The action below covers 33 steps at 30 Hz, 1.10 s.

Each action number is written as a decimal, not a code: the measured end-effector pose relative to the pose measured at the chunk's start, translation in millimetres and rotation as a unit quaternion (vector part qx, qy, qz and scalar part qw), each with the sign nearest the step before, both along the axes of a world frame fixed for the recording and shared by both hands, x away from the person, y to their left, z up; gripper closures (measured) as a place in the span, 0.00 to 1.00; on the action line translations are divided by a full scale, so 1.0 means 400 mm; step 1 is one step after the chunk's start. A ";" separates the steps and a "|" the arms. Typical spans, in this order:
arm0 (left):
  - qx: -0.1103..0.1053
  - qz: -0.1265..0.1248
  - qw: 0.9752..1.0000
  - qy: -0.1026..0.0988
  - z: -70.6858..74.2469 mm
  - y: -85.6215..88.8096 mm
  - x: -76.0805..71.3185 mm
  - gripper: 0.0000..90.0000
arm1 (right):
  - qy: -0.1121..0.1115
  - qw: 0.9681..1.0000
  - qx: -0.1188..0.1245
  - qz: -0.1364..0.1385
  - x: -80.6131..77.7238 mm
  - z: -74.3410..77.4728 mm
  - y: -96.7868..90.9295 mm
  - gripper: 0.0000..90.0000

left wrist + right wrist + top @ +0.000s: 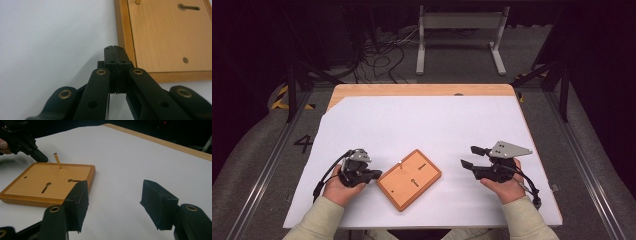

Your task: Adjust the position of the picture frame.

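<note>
Right tongs [113, 205] agape, board's [50, 182] peg [58, 160] visible

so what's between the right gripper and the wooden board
Nothing: in the high view, bare white table cover separates the open right gripper from the wooden board.

You've got one readable mark: a dark numeral "4" on the grey floor [303, 143], left of the table [422, 90]. No other txt.
</note>
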<state>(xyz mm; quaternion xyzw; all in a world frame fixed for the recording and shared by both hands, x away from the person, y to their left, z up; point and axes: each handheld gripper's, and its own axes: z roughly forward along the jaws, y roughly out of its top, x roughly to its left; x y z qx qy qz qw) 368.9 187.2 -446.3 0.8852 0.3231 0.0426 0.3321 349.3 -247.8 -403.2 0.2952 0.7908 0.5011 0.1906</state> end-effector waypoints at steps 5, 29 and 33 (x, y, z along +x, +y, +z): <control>0.013 -0.025 1.000 0.007 0.018 0.022 -0.044 1.00 | 0.000 1.000 0.002 0.006 0.006 0.002 0.009 0.43; 0.028 -0.115 0.992 0.052 -0.003 -0.117 -0.051 1.00 | 0.004 1.000 0.004 -0.007 -0.004 0.001 -0.009 0.43; 0.023 -0.111 0.992 0.047 -0.004 -0.146 -0.033 1.00 | 0.006 1.000 0.004 -0.014 -0.008 0.000 -0.018 0.43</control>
